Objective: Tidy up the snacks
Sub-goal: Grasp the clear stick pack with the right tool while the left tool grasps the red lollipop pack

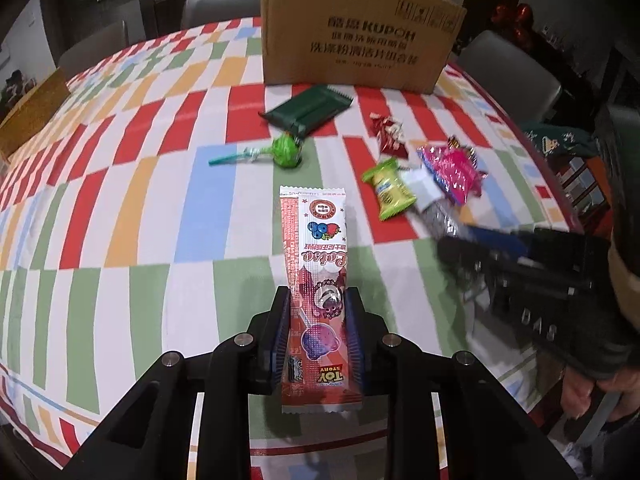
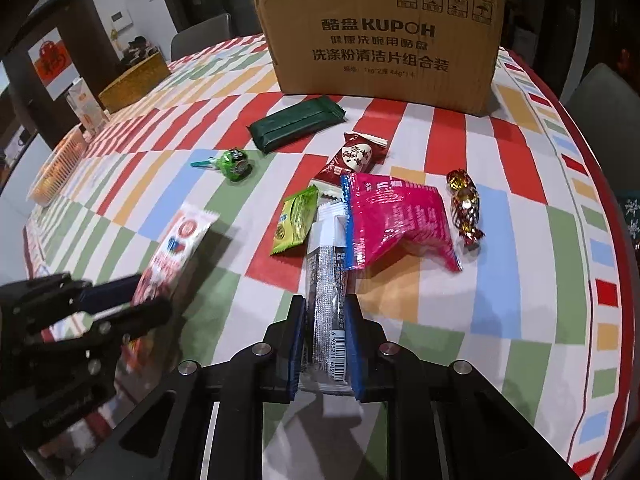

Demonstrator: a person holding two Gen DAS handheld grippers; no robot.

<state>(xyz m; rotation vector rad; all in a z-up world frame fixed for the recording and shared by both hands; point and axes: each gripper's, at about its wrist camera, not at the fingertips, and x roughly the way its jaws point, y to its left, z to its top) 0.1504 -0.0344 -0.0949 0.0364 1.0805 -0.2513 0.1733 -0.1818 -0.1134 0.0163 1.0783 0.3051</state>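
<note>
My left gripper [image 1: 318,300] is shut on a long red-and-white lollipop packet [image 1: 316,264] and holds it above the table; it also shows at the left of the right wrist view [image 2: 132,300]. My right gripper [image 2: 325,308] is shut on a silver-and-white snack stick [image 2: 326,276]. On the cloth lie a pink packet [image 2: 396,220], a light green packet [image 2: 294,222], a red-and-white packet [image 2: 354,156], a gold-wrapped candy [image 2: 464,204], a green lollipop [image 2: 236,164] and a dark green bar [image 2: 296,122].
An open cardboard box [image 2: 380,40] stands at the far side of the checked tablecloth [image 2: 440,300]. A woven basket [image 2: 132,80] and an orange basket [image 2: 56,168] sit at the far left. Chairs surround the table. The table's right edge [image 2: 600,240] is close.
</note>
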